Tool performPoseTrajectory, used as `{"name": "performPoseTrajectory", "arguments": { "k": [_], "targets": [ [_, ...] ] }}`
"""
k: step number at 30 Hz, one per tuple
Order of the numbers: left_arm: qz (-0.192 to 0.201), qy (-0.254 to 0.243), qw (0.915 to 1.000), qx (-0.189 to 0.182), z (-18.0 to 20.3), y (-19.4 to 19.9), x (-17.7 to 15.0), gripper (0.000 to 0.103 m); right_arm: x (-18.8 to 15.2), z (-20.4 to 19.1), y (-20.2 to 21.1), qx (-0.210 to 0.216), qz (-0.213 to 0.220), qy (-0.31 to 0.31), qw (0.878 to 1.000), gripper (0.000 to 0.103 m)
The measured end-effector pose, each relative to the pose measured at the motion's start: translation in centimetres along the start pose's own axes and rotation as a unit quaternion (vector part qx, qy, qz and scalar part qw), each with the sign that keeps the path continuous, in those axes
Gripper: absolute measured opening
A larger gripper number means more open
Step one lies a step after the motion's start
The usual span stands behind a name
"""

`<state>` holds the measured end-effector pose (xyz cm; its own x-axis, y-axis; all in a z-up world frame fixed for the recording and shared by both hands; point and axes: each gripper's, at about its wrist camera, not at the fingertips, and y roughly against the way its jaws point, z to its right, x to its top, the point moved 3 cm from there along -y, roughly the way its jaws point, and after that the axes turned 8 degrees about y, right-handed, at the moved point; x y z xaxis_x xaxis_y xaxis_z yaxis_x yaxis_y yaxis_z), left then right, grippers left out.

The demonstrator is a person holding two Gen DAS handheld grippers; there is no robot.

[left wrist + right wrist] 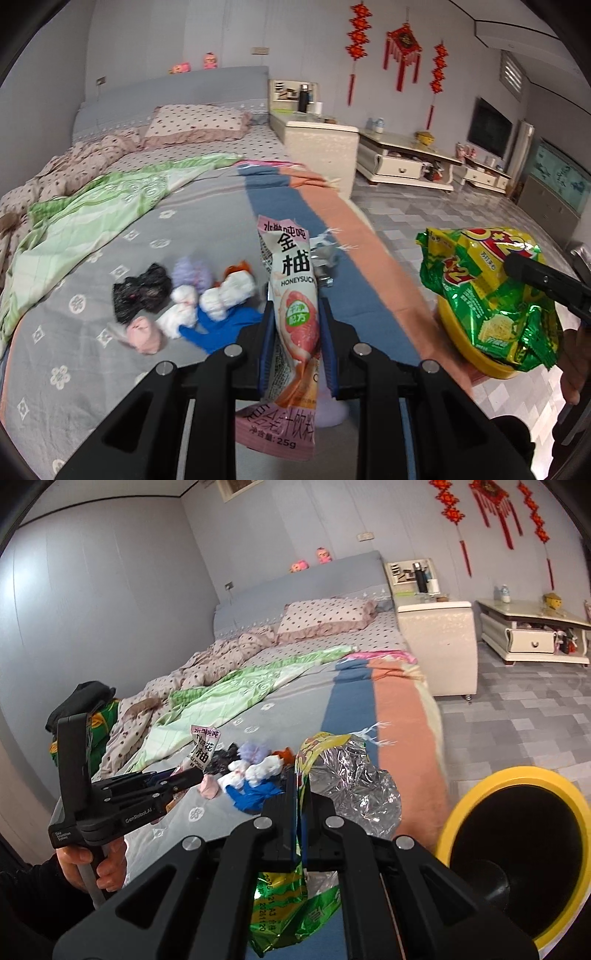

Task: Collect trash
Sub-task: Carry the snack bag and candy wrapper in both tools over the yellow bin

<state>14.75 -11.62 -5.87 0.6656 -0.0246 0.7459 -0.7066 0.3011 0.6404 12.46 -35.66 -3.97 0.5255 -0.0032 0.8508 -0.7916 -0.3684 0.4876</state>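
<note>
My left gripper (297, 312) is shut on a pink drink-powder sachet (291, 273) that stands upright between its blue pads, above the bed. In the right wrist view the left gripper (197, 774) shows at the left with the sachet (204, 744) sticking up from it. My right gripper (301, 802) is shut on a crumpled green and yellow foil snack wrapper (351, 775). Seen from the left wrist, the right gripper (513, 264) holds the wrapper (480, 291) just over a yellow-rimmed bin (466, 349). The bin (456, 814) stands beside the bed with a dark inside.
A pile of crumpled trash (181, 306) lies on the grey bedspread (74, 332): black plastic, white tissues, a blue glove, pink and purple bits. A green blanket (92, 210) is further back. A white nightstand (436, 646) and tiled floor (517, 720) are to the right.
</note>
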Motion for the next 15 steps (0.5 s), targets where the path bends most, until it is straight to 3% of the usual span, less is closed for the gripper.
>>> {"name": "performPoseTrajectory", "arguments": {
  "k": [15],
  "targets": [
    [-0.011,-0.074,0.9936,-0.084,14.0,-2.2,2.4,0.021,0.3,11.5,9.3,-0.103,0.041,-0.043,0.993,0.002]
  ]
}}
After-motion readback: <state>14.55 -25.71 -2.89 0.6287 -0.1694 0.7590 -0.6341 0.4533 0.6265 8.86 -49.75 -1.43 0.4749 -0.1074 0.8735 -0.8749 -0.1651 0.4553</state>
